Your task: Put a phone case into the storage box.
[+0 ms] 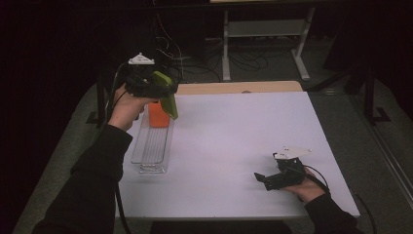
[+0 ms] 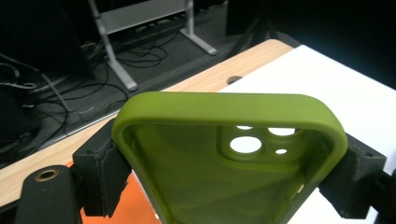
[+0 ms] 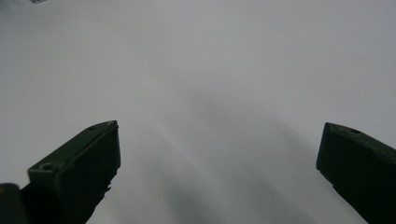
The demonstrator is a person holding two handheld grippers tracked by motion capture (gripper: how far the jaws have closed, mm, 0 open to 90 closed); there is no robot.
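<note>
So, starting with the high view: we've got the left gripper held up in the air over the far-left corner of the white table, and it's clamped on a green phone case. The case hangs down from the jaws, tilted, well clear of the tabletop. Right under it sits a clear plastic rack lying lengthwise along the left edge, with an orange case standing at its far end. The green one is just above and a bit right of the orange one, and we can't tell if they touch. Over near the front-right corner, the right gripper rests low by the table, well apart from everything else.

Moving to the left gripper view: the green phone case fills most of it, open inside facing us, camera cutout with 2 big holes and a couple of smaller ones toward the right. Both black pads press on its outer sides, so that's a firm grip. A sliver of orange peeks out bottom left.

Last, the right gripper view: jaws spread wide apart with nothing between them, just bare white tabletop underneath.
</note>
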